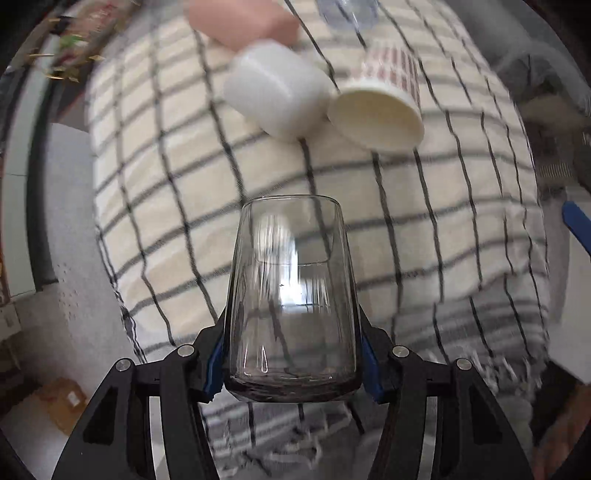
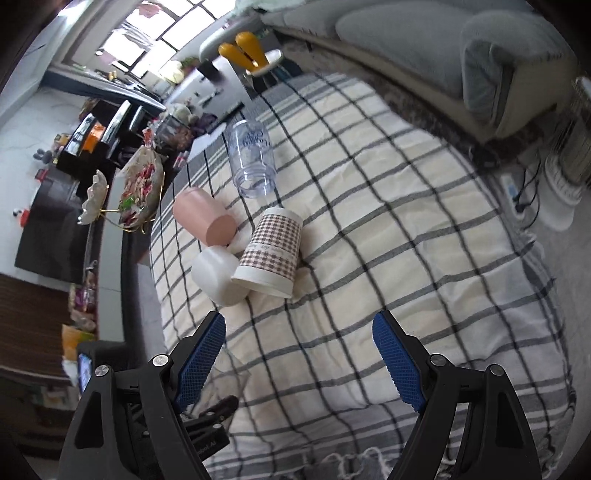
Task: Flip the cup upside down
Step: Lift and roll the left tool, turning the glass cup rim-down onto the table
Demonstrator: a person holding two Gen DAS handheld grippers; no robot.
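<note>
Between the left gripper (image 1: 291,373) fingers, clamped: glass cup (image 1: 291,295), long axis toward 12 o'clock, thick base nearest the camera, above the checked cloth (image 1: 424,236). Right gripper (image 2: 299,354) spread wide, holding nothing.

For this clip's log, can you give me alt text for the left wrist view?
The left gripper clamps a clear glass cup above a checked cloth. Beyond it lie a white cup, a patterned paper cup and a pink cup, all on their sides.
</note>
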